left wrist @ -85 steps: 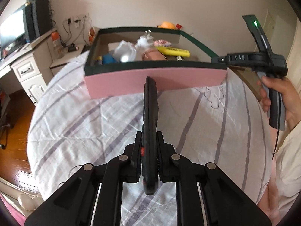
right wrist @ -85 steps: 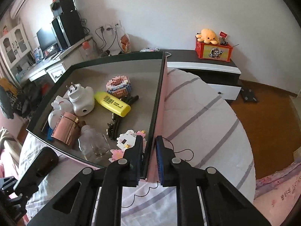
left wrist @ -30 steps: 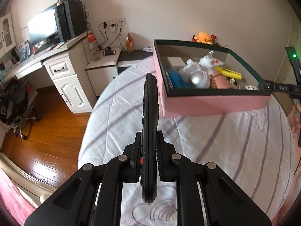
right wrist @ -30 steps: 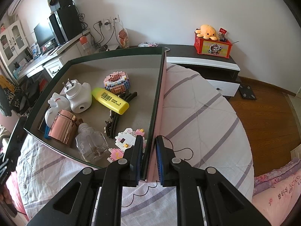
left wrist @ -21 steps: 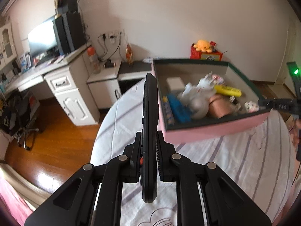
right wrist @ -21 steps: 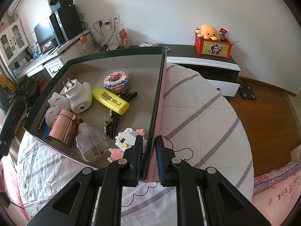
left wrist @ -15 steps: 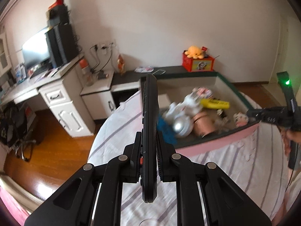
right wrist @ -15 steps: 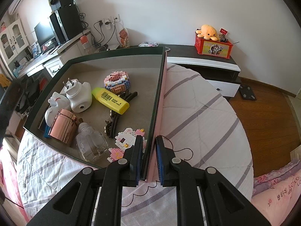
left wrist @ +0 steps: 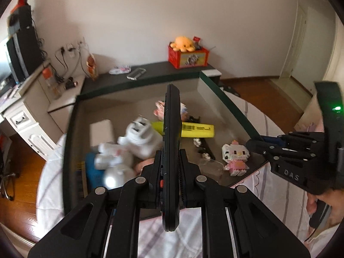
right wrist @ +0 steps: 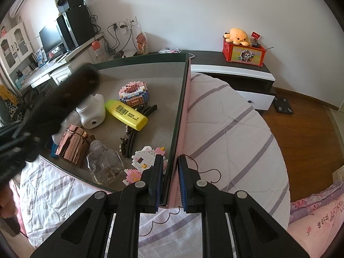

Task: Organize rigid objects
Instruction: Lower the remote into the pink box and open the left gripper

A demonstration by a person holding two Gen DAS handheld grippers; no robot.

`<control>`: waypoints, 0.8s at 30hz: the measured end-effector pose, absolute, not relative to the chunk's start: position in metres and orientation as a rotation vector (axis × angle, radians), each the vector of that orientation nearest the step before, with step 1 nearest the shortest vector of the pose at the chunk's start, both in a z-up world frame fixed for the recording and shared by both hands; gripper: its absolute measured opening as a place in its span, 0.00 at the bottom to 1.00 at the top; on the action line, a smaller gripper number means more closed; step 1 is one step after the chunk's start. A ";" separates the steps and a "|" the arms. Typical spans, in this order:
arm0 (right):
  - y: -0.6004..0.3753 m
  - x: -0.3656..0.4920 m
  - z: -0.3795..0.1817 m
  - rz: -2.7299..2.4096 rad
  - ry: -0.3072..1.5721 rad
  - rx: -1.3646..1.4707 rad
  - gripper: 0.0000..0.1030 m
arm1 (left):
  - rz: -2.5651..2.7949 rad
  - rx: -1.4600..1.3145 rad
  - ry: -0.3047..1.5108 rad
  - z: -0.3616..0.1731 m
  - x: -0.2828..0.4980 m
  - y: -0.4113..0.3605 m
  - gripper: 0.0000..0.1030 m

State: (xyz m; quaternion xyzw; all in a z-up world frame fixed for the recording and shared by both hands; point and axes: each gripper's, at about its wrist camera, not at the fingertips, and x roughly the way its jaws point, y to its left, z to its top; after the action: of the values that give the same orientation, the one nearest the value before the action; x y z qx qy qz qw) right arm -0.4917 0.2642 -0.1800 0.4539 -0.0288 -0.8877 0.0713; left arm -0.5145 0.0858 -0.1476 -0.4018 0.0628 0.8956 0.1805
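The left hand-held gripper (left wrist: 171, 167) is clamped on a black remote control (left wrist: 171, 133), held edge-up between its jaws and hanging over the open box (left wrist: 228, 105), which sits on a bed (right wrist: 225, 133) covered in a white sheet with purple stripes. The right hand-held gripper (right wrist: 168, 172) is closed on the box's near right wall, one jaw inside and one against the pink outer face. Inside the box lie a yellow highlighter (right wrist: 126, 111), a white plug-in device (right wrist: 91, 114), a copper-coloured tin (right wrist: 72, 143), a clear glass bottle (right wrist: 105, 165), a black hair clip (right wrist: 129, 137), a pink-and-white brick figure (right wrist: 146, 157) and a brick cupcake (right wrist: 133, 93). In the right wrist view the remote shows as a dark blur over the box's left side.
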 end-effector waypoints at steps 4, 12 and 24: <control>0.266 -0.492 -0.179 -2.661 -0.093 1.362 0.14 | 2.521 -1.158 0.194 -0.159 -0.519 0.098 0.13; 0.267 -0.493 -0.179 -2.659 -0.094 1.360 0.15 | 2.565 -1.164 0.176 -0.166 -0.522 0.103 0.14; 0.262 -0.493 -0.176 -2.670 -0.066 1.382 0.21 | 2.658 -1.055 0.159 -0.145 -0.501 0.085 0.88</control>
State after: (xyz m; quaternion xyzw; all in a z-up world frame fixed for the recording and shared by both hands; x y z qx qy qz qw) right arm -0.4927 0.2616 -0.1760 0.4586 -0.0220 -0.8858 0.0672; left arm -0.5014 0.0852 -0.1449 -0.3649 0.0551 0.9191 0.1381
